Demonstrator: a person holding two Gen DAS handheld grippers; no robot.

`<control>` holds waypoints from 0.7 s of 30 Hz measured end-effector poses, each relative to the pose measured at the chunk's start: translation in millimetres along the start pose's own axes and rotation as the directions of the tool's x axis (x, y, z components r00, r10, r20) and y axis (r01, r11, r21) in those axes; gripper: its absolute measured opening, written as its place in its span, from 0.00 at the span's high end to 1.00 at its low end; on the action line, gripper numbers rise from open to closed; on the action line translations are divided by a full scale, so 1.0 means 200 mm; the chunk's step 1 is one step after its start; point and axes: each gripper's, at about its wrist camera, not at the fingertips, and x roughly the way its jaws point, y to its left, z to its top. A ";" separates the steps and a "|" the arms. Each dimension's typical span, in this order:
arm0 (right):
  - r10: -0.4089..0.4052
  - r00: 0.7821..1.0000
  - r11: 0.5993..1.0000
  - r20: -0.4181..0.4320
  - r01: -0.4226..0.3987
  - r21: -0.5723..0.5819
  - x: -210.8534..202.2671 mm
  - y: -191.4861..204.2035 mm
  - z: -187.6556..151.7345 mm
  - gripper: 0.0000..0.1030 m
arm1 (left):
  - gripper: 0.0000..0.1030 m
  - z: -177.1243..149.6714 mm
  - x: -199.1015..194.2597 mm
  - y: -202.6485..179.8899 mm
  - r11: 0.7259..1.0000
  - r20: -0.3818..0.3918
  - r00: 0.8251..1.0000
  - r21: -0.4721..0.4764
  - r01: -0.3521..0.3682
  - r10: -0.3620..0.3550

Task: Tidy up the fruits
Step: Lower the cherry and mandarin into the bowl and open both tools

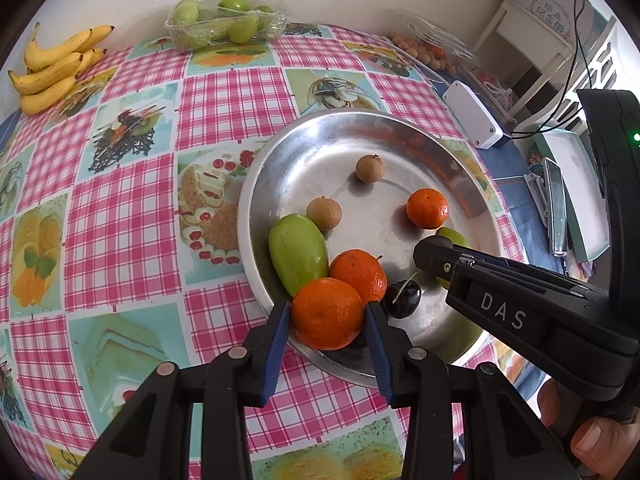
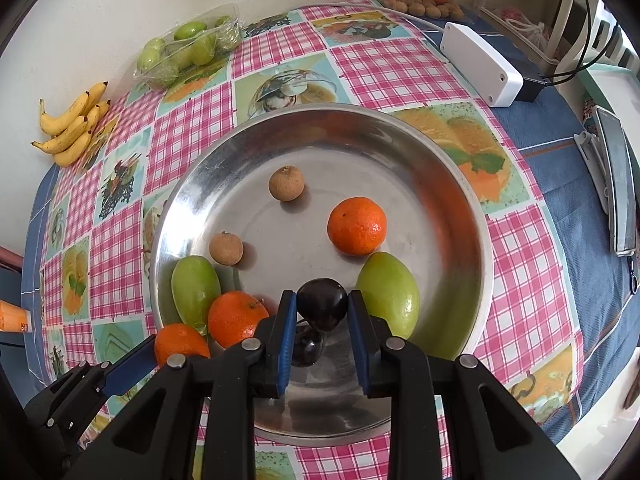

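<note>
A round metal plate (image 1: 256,200) (image 2: 400,128) holds two longans (image 2: 286,183), green fruits (image 1: 298,258) (image 2: 390,294) and mandarins (image 1: 427,208) (image 2: 356,226). At the plate's near rim my left gripper (image 1: 327,306) is shut on a mandarin (image 1: 327,320) (image 2: 180,342), blue pads against both its sides. My right gripper (image 2: 322,296) (image 1: 434,250) is shut on a dark cherry (image 2: 322,308) over the plate. Beneath that cherry lies a dark shape, a reflection or a second cherry, I cannot tell. The left wrist view shows a stemmed cherry (image 1: 402,298) by the right gripper's tip.
Bananas (image 1: 52,68) (image 2: 72,128) lie at the far left by the wall. A clear tray of green fruits (image 1: 224,22) and a clear box of longans (image 1: 424,50) stand at the back. A white box (image 2: 480,66) and a phone (image 2: 618,184) are to the right.
</note>
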 end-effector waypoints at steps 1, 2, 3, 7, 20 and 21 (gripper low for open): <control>0.000 1.000 1.000 0.000 0.000 -0.001 0.00 0.00 0.00 0.74 | 0.60 0.00 0.00 0.00 1.000 -0.001 1.000 -0.001 0.002 -0.002; 0.001 1.000 1.000 0.000 -0.001 -0.001 0.00 0.00 0.00 0.74 | 0.60 0.00 0.00 0.00 1.000 -0.001 1.000 -0.002 0.002 -0.002; 0.000 1.000 1.000 0.001 0.000 -0.001 0.00 0.00 0.00 0.74 | 0.60 0.00 0.00 0.00 1.000 -0.002 1.000 -0.003 0.002 -0.002; 0.003 1.000 1.000 0.003 -0.003 -0.004 0.00 0.01 0.00 0.74 | 0.59 0.00 0.00 0.01 1.000 -0.005 1.000 -0.013 0.008 -0.008; 0.016 0.999 1.000 0.041 -0.015 -0.015 -0.04 0.02 0.01 0.63 | 0.53 0.02 -0.08 0.06 0.999 0.028 1.000 -0.053 -0.004 0.005; 0.017 0.999 1.000 0.044 -0.016 -0.014 -0.05 0.03 0.01 0.62 | 0.51 0.02 -0.08 0.07 0.998 0.032 0.999 -0.064 -0.010 0.012</control>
